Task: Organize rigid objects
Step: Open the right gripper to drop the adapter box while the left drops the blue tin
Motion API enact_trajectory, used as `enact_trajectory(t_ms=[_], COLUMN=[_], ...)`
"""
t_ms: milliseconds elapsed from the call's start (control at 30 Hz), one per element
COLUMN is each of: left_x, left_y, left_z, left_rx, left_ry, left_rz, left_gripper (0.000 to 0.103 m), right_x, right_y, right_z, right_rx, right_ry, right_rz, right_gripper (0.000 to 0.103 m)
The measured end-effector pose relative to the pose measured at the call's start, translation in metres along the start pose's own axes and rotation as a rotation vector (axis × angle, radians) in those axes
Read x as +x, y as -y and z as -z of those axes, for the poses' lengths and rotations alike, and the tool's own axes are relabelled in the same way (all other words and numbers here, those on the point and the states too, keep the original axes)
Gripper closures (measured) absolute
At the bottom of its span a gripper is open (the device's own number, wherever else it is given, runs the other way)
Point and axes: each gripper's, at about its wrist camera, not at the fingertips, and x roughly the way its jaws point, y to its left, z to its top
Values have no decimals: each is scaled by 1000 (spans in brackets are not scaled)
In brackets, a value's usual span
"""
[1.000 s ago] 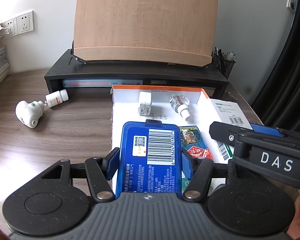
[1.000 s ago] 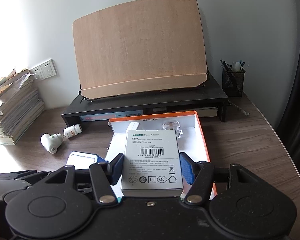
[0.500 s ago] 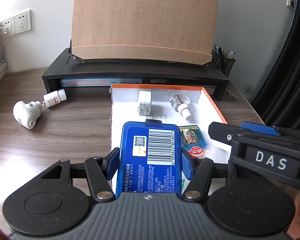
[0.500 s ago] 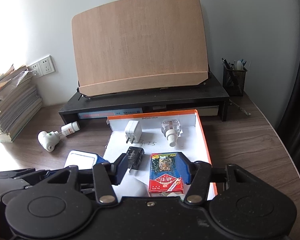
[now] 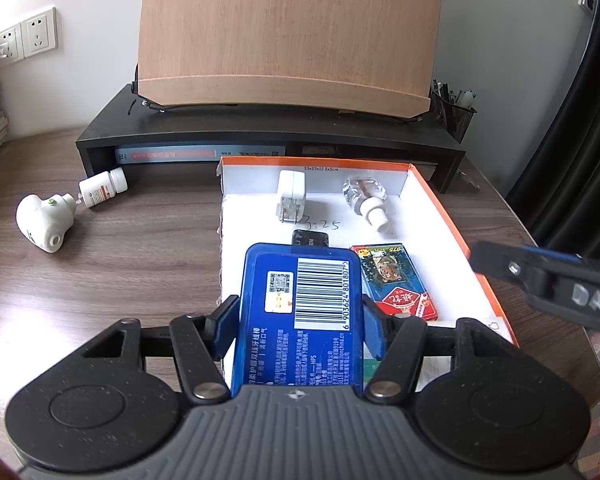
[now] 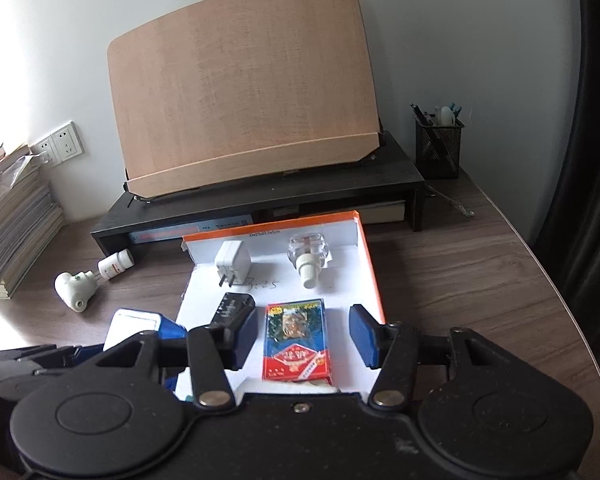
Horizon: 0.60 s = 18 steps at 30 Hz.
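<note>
My left gripper (image 5: 300,322) is shut on a blue box with a barcode (image 5: 300,304), held over the near left part of an orange-rimmed white tray (image 5: 440,204). In the tray lie a white plug adapter (image 5: 291,196), a clear bottle with a white cap (image 5: 366,198), a black adapter (image 5: 310,238) and a red-and-blue card pack (image 5: 392,280). My right gripper (image 6: 302,338) is open and empty above the card pack (image 6: 296,338). The white box it held earlier is out of sight.
A white nozzle-shaped device (image 5: 44,218) and a small white pill bottle (image 5: 102,188) lie on the wooden desk left of the tray. A black monitor riser (image 6: 260,204) with a wooden board stands behind. A mesh pen holder (image 6: 438,146) is at the back right, stacked books (image 6: 12,220) at the left.
My right gripper has let go of the white box, opened and pulled back to the right. My left gripper has kept hold of the blue box and shifted slightly.
</note>
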Motion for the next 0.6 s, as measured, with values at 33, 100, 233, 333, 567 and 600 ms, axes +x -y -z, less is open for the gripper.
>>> enact_trajectory(t_ms=[33,100,233,333,567,600], left_x=[0,3,8,12,24,22], left_y=[0,0,3,5,12,12], left_z=[0,0,-1,-4,-19,-20], left_rx=[2,3,11,17,17,13], left_ry=[-1,-5,-11,-17,-32,-24], left_rz=[2,7,17,31,95,93], left_gripper=[41,41,41,41,39,35], right_x=[-2,-4,-6,-11,-18,-19], right_y=[3,8,10,5,6,5], right_z=[2,7,20,26,22,22], right_rx=[3,11,-25,-57,-44,-45], right_ry=[0,-16,-55,-47,-23,-18], right_rz=[5,4,-50,-32,-4,-3], right_gripper=[36,35,25,24,24,24])
